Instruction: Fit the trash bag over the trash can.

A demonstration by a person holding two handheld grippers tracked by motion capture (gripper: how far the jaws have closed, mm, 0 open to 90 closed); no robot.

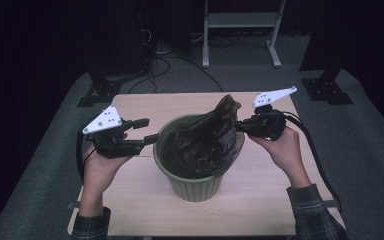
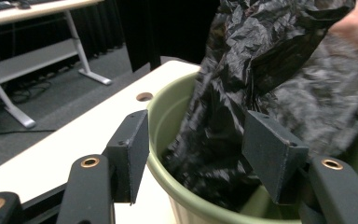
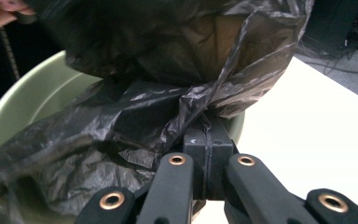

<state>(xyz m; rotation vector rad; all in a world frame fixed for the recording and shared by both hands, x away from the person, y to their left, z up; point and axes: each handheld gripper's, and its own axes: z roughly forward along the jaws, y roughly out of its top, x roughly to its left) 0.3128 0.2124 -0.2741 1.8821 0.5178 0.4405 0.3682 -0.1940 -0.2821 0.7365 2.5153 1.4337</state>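
Bag [image 1: 207,135] sits bunched in my green bin [image 1: 195,187] at frame centre; right claw [image 3: 208,140] pinches its film, left claw [image 2: 200,154] spread over the rim. Lining remains unfinished.

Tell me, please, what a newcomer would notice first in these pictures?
A crumpled black plastic bag bulges out of a green bin at the middle of the wooden table. The right tongs pinch the bag's edge at the bin's rim; the left tongs stand open astride the opposite rim.
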